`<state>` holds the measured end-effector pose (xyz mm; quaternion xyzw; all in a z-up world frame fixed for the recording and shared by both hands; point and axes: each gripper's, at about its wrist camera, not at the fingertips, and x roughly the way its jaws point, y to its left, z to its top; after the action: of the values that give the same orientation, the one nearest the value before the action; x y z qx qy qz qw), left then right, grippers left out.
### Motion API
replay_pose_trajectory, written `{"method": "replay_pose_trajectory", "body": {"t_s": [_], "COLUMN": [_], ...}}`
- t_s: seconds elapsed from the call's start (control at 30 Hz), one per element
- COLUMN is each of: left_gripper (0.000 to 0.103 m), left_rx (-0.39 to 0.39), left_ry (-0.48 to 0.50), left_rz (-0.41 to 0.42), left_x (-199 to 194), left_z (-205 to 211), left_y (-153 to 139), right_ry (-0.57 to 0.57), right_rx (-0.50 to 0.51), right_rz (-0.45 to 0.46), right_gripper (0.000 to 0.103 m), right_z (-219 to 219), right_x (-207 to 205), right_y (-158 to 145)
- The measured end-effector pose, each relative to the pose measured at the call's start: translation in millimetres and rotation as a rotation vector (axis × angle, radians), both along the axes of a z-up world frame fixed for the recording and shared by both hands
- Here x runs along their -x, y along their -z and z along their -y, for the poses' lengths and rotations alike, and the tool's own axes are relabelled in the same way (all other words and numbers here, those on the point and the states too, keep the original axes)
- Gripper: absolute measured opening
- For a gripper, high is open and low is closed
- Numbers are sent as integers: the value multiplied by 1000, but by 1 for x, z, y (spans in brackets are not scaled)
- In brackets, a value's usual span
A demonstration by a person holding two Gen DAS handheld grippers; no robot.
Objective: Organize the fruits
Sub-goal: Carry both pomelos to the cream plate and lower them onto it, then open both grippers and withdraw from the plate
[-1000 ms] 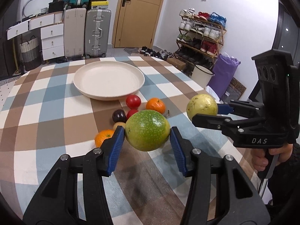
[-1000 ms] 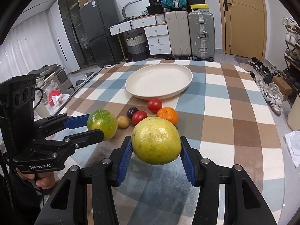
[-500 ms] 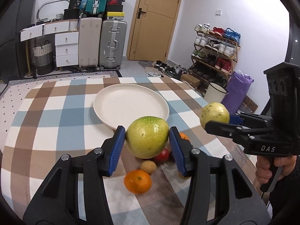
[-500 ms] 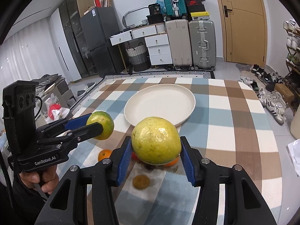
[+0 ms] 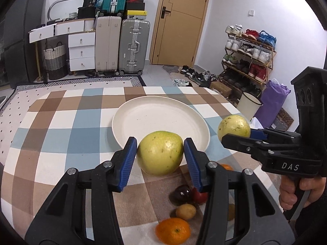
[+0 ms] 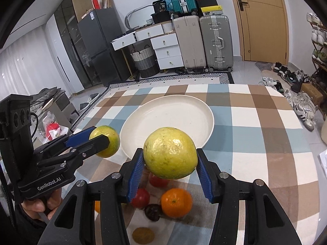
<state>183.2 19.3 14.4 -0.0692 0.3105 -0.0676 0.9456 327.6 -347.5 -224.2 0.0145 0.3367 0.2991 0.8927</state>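
Both claws loaded. My left gripper (image 5: pixel 160 158) is clamped on the green-yellow fruit (image 5: pixel 160 152); my right gripper (image 6: pixel 169 164) is clamped on the yellow fruit (image 6: pixel 170 153). Both fruits are off the table, each squeezed between blue pads (image 5: pixel 128 160).

Ahead of both claws: the white plate (image 5: pixel 143 114) on the checked tablecloth (image 5: pixel 61 126). Nothing lies in it. Its near rim sits just beyond the left fruit, and just beyond and below the right one.

Below and behind the claws, on the cloth: an orange (image 6: pixel 176 202), two red tomatoes (image 6: pixel 140 197), a dark plum (image 6: pixel 152 211), a small brownish fruit (image 6: pixel 143 235), a second orange (image 5: pixel 173 231). All remain outside the plate.

Step in hand, as I judge it: carry both fruits over the plate and set them down.
- Clear the near rim before descending.
- Keep the two claws apart so they don't collide.
- Lower until each fruit touches the plate floor, then open; round fruit will roll if dropped.
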Motion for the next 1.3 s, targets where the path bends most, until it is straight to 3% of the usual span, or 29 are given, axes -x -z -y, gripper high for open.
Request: {"method": "replay_pose_trajectory", "body": {"t_s": [0.1, 0.13, 0.4, 0.63, 0.73, 0.83, 0.9, 0.97, 1.1, 1.17, 1.3], "left_gripper": [42, 31, 30, 30, 32, 51, 64, 83, 87, 103, 102], "left_rx": [-14, -15, -22, -10, -11, -22, -29, -39, -39, -39, -38], "left_ry": [-6, -6, 0, -14, -21, -35, -42, -57, -60, -66, -69], "left_rz": [-12, -15, -50, -57, -54, -49, -30, -19, -4, 0, 14], "left_x": [-14, -18, -47, -55, -50, -39, -27, -13, 16, 31, 56], "left_z": [-1, -1, -2, -9, -12, -14, -15, -17, -20, -20, -18], "left_y": [9, 12, 27, 29, 25, 20, 16, 12, 3, -1, -8], "right_ry": [3, 4, 18, 24, 30, 32, 37, 35, 24, 33, 37], "right_rx": [6, 8, 28, 33, 31, 24, 22, 25, 30, 36, 60], "right_rz": [-16, -19, -60, -45, -21, -4, 10, 17, 25, 27, 32], "right_gripper": [51, 51, 51, 51, 59, 63, 76, 84, 99, 102, 103], "right_z": [-5, -7, -17, -21, -19, -14, -8, -4, 7, 11, 19], "right_x": [-14, -18, -46, -56, -54, -48, -40, -30, -6, 5, 27], "right_y": [6, 8, 27, 24, 14, 4, 0, -4, -8, -8, -8]}}
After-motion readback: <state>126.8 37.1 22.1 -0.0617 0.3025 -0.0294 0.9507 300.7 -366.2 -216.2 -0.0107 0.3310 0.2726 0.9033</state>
